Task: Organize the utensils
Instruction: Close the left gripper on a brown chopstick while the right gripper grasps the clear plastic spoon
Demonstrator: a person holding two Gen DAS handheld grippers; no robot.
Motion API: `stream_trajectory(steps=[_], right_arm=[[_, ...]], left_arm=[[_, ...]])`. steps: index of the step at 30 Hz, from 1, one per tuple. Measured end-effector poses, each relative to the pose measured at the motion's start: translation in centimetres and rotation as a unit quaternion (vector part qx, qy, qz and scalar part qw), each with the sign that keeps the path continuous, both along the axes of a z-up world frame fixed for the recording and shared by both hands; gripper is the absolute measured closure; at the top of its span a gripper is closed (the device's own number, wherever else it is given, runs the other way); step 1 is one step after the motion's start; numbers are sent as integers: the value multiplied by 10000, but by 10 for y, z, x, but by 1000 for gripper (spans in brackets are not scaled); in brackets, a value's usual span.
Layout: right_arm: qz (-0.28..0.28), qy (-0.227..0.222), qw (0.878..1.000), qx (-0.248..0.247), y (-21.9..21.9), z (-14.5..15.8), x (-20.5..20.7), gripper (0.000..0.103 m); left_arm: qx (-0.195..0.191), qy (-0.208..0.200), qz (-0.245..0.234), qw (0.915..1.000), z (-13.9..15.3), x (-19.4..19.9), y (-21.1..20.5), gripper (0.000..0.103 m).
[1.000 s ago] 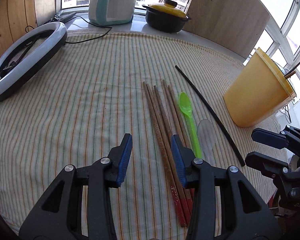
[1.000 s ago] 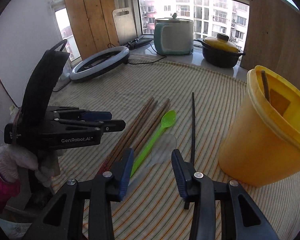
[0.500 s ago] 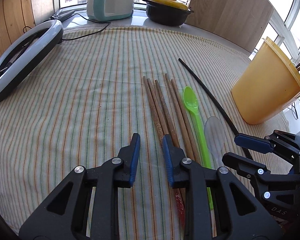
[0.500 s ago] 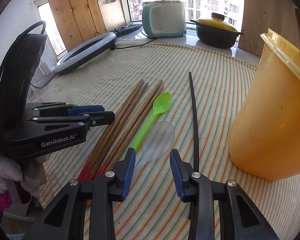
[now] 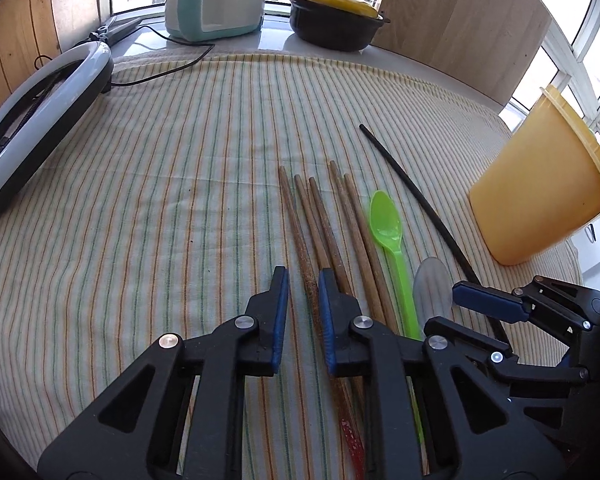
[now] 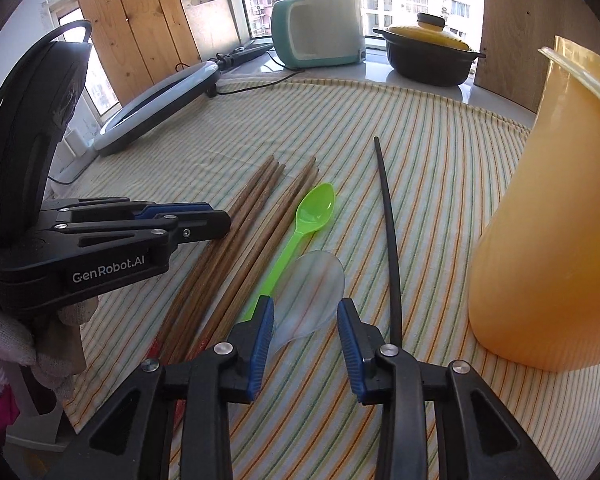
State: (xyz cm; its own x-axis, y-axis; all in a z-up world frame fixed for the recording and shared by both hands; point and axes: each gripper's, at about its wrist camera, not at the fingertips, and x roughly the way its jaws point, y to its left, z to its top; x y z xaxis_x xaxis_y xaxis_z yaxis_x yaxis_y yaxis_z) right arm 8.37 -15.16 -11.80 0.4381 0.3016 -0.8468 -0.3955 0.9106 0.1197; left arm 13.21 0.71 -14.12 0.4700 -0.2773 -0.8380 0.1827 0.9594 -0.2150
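Change since earlier frames: left hand-held gripper [image 5: 303,280] narrowed from a wide gap and advanced over the wooden chopsticks [image 5: 320,220]; right hand-held gripper [image 6: 305,312] moved forward to the clear spoon [image 6: 312,292].
Left wrist view only: far rim of the yellow bucket [image 5: 540,196] with stick ends poking out; right hand-held gripper seen from the side, over the clear spoon [image 5: 432,284].
Right wrist view only: gloved hand [image 6: 28,344] carrying the left hand-held gripper [image 6: 220,222]; bucket wall [image 6: 548,240] close on the right.
Left hand-held gripper state: jaws at a narrow gap, one chopstick lying between the blue pads; contact not discernible.
Right hand-held gripper state: jaws moderately apart, straddling the clear spoon bowl; nothing clamped.
Utensil location: flat on the striped cloth [image 5: 140,200] of the worktop, in a row: wooden chopsticks, green spoon [image 5: 388,232], clear spoon, black chopstick [image 5: 412,192], bucket beyond.
Background: ring light [image 5: 32,120], teal cooker [image 6: 316,28], black pot [image 6: 428,56].
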Motion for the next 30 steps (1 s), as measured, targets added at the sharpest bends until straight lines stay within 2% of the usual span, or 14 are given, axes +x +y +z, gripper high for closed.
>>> stream_trajectory(steps=[5,8,12,17,20,27,30], right_arm=[[-51,45,10000,39,-3,-3,4,69],[-73,58,9999,88,-4,-3,7,69],[-101,61,9999,96,-2,-4,9,70],[-170,135,9995,213,-8,-3,13,75],[-187,149,9995,226,-8,-2,15,75],[-160,59,9998,67,4,-4,19,75],[-124,39,9999,17,9,-4,19,87]], left_arm=[[159,-65,-138,9998,1,-3,-3,89],[166,43,-167,9997,0,1,-7,89],[521,-74,-258,9983,-1,8,-17,89],[418,-57,-305,9986,-2,11,-9,93],[480,-79,-351,9982,-1,7,-4,95],[517,9,-292,9982,0,7,1,96],[536,-15,-256,9982,-1,10,0,96]])
